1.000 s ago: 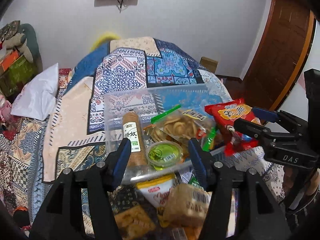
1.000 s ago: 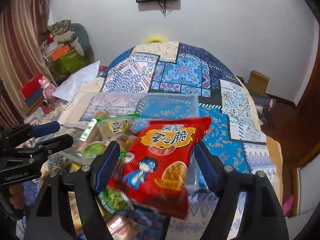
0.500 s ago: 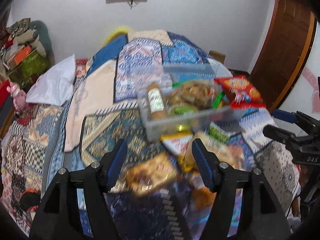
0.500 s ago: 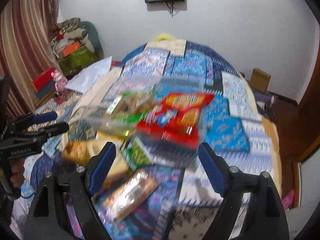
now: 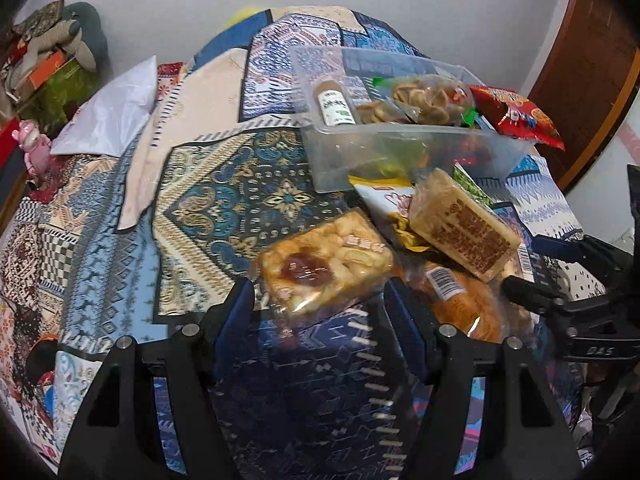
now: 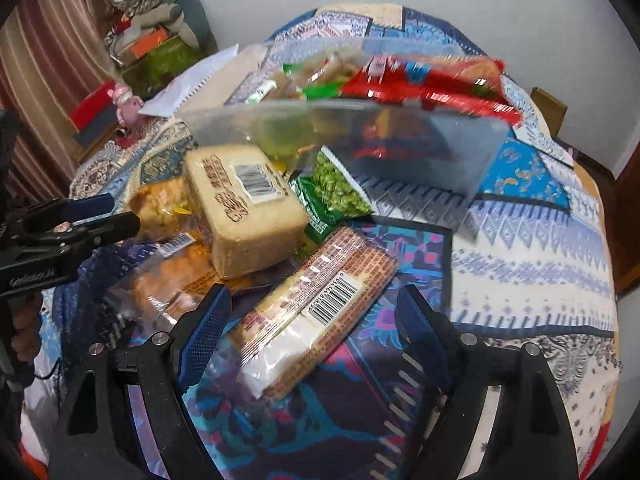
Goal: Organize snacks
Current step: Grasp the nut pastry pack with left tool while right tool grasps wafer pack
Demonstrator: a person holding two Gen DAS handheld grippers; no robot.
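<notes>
Blue-padded left gripper (image 5: pixel 320 300): fingers apart, empty, flanking the near end of the jam pastry pack (image 5: pixel 326 260) without clamping.
Right gripper (image 6: pixel 314 320): fingers apart, empty, straddling the long wafer pack (image 6: pixel 316 308).
Loose pile: beige cake block (image 6: pixel 244 208) and green pea packet (image 6: pixel 336 196) lie just beyond, on the patterned bedspread (image 5: pixel 224 200).
Clear bin (image 5: pixel 408 152): farthest back, partly filled; red snack bag (image 5: pixel 516 116) overhangs its right rim.
Step in hand: pick-up approach, judged.
Next move: close on a pack, lift, carry to bin.

A bed under a patchwork quilt (image 5: pixel 224 200) carries a clear bin (image 5: pixel 400 152) — loose snack packets (image 6: pixel 244 204) heaped beside it.
</notes>
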